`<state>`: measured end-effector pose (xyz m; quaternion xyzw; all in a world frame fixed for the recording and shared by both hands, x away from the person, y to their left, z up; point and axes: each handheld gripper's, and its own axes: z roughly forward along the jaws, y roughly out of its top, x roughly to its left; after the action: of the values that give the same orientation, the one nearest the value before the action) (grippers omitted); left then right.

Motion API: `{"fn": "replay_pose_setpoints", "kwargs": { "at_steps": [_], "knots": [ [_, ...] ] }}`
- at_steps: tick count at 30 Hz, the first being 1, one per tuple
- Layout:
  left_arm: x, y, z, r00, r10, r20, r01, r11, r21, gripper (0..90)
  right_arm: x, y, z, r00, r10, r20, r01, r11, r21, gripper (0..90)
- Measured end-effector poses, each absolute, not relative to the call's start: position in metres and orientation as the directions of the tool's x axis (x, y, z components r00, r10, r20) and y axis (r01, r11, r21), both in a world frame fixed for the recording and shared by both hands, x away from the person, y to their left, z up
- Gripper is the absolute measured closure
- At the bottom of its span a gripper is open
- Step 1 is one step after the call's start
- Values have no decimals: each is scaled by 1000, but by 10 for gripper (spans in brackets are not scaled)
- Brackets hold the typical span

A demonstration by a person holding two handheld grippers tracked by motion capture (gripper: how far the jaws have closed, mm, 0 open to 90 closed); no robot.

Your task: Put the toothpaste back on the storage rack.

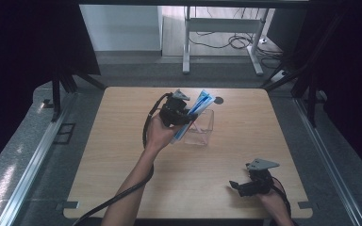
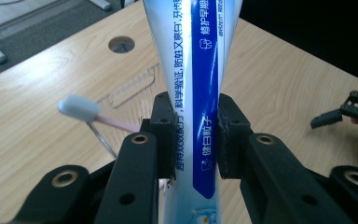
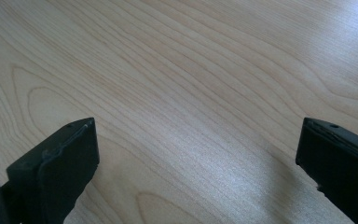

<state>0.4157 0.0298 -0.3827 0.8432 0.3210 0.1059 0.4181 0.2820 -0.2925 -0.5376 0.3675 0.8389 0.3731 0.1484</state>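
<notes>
A blue and white toothpaste tube (image 1: 194, 113) (image 2: 198, 84) is clamped between the jaws of my left gripper (image 1: 181, 115) (image 2: 193, 135), which is shut on it and holds it tilted over a clear plastic box (image 1: 201, 127). Behind the jaws in the left gripper view, a toothbrush (image 2: 81, 109) with a pale head and pink handle lies in the box. My right gripper (image 1: 240, 186) (image 3: 196, 154) rests low over the bare wood at the table's front right, jaws wide apart with nothing between them; it also shows far right in the left gripper view (image 2: 340, 114).
The wooden table (image 1: 122, 155) has a round cable hole (image 1: 218, 100) (image 2: 121, 44) just behind the box. Dark frame posts flank the table, and a desk leg with cables stands on the floor beyond.
</notes>
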Motion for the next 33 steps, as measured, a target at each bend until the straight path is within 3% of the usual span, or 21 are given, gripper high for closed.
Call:
{"fn": "replay_pose_setpoints", "kwargs": {
  "at_steps": [33],
  "knots": [
    [459, -6, -382, 743, 665, -78, 422, -374, 825, 726, 282, -293, -538, -690, 723, 31, 504, 449, 737, 0]
  ]
}}
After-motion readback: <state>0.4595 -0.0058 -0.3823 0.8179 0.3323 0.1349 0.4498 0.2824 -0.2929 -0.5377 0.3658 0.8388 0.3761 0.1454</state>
